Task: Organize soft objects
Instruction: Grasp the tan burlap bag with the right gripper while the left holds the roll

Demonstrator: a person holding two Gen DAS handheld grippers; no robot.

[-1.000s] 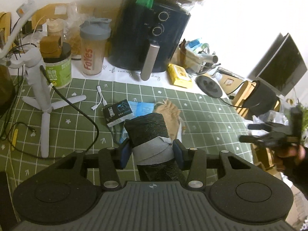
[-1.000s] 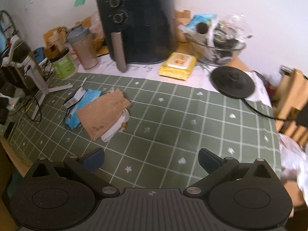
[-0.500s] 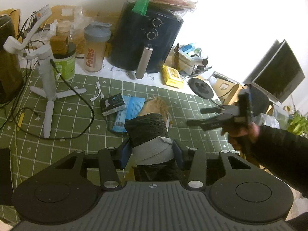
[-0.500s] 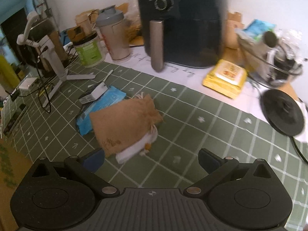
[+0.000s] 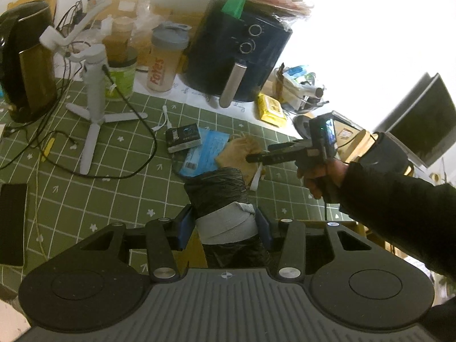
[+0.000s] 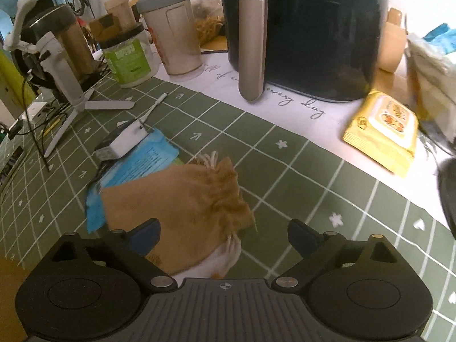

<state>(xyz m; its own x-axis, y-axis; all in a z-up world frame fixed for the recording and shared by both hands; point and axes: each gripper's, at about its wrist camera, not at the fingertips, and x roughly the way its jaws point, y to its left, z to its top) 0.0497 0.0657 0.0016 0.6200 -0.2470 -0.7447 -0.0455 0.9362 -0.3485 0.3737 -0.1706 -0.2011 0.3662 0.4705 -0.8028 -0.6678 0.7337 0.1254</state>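
Observation:
My left gripper [image 5: 225, 225] is shut on a roll of black plastic film with a grey band [image 5: 219, 199], held above the green checked mat. A brown drawstring pouch [image 6: 185, 199] lies on the mat, partly over a white pouch [image 6: 225, 259] and a blue packet [image 6: 142, 162]. My right gripper [image 6: 223, 230] hangs low over the brown pouch, its jaws wide and closing. The pouch lies under and between the pads without touching them. In the left wrist view the right gripper [image 5: 256, 158] reaches in from the right over the pouch [image 5: 239, 151], held by a hand in a dark sleeve.
A small box [image 6: 125, 142] rests on the blue packet. A black air fryer [image 6: 299, 28], shaker bottle [image 6: 171, 28], green jar [image 6: 129, 57] and yellow wipes pack [image 6: 382, 128] line the back. A white tripod [image 5: 94, 85] with cables, a kettle [image 5: 25, 71] and a phone [image 5: 11, 222] stand left.
My right gripper has come down and in from the right until it hangs over the brown pouch, with its jaws a little narrower. The left gripper drifted back slightly, still holding the roll.

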